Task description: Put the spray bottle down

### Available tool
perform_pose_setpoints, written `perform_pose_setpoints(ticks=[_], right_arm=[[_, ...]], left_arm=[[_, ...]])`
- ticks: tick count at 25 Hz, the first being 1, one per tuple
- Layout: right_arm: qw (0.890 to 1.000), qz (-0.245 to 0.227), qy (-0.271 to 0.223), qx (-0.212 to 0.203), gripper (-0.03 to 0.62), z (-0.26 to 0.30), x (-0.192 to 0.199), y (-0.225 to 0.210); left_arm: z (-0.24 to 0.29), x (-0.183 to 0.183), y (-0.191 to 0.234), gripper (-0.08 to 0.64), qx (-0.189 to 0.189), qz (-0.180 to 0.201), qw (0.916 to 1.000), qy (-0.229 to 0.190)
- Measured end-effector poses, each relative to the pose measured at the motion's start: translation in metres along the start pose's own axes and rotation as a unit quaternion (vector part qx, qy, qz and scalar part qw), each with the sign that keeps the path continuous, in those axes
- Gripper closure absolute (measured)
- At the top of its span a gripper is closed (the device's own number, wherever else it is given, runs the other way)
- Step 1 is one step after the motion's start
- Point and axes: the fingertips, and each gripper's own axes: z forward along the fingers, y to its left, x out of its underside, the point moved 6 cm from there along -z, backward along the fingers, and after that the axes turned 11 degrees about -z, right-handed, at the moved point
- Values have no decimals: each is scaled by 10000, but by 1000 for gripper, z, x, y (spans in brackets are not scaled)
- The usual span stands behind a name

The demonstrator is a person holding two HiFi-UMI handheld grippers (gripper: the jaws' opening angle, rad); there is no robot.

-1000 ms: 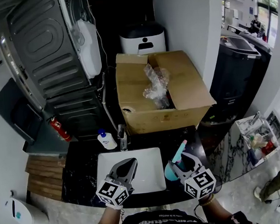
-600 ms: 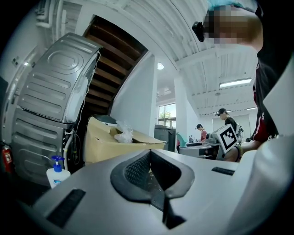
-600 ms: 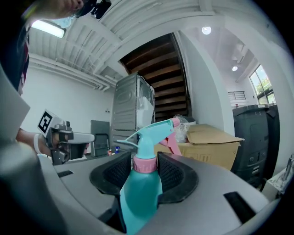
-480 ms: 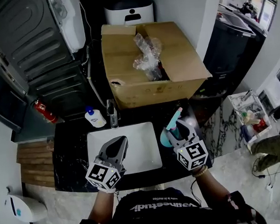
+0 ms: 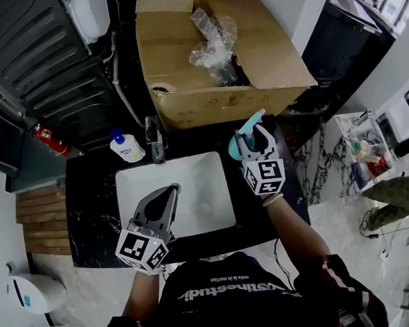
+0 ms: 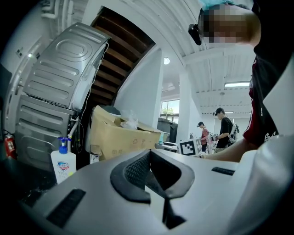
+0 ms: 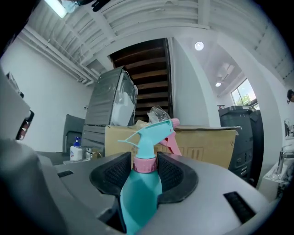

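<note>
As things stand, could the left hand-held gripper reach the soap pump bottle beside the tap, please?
Probably yes: the left hand-held gripper is empty over the sink, and only open basin lies between it and the soap pump bottle; the tap stands close beside the bottle.

At my one o'clock in the head view I see a teal plastic spray bottle (image 5: 234, 146) with a pink collar and pink trigger. The grey right gripper (image 5: 254, 133) has black ribbed pads and a white cube printed with black square markers. The grey left gripper (image 5: 170, 190), at seven o'clock, matches it. At centre is a white rectangular sink (image 5: 199, 194) in a glossy black countertop (image 5: 90, 215). At twelve is a brown cardboard box (image 5: 207, 100), and at ten a white soap bottle (image 5: 127, 149) with a blue cap.
</note>
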Motion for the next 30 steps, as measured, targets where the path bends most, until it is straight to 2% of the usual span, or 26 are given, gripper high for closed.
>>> perform_pose_setpoints(ticks=[3, 8, 13, 18, 23, 26, 30], right_arm=[[9998, 81, 98, 136, 391, 32, 20, -1], [9998, -7, 149, 94, 391, 68, 41, 4], [9995, -47, 281, 120, 390, 77, 63, 13], [9991, -44, 401, 121, 382, 74, 64, 17], [9981, 80, 611, -90, 382, 74, 65, 17], [9963, 229, 768, -318, 341, 76, 66, 17], [9948, 221, 894, -442, 333, 66, 65, 19]], left_arm=[[-6, 1, 10, 546, -173, -51, 9998, 50], [-17, 1, 25, 545, -405, -5, 9991, 88], [-26, 0, 37, 545, -597, 20, 9982, 100], [-29, 2, 40, 545, -745, -64, 9972, 100], [-30, 0, 34, 545, -715, -37, 9974, 127], [-31, -2, 31, 545, -705, 7, 9974, 121], [-37, -3, 28, 546, -706, 20, 9975, 97]])
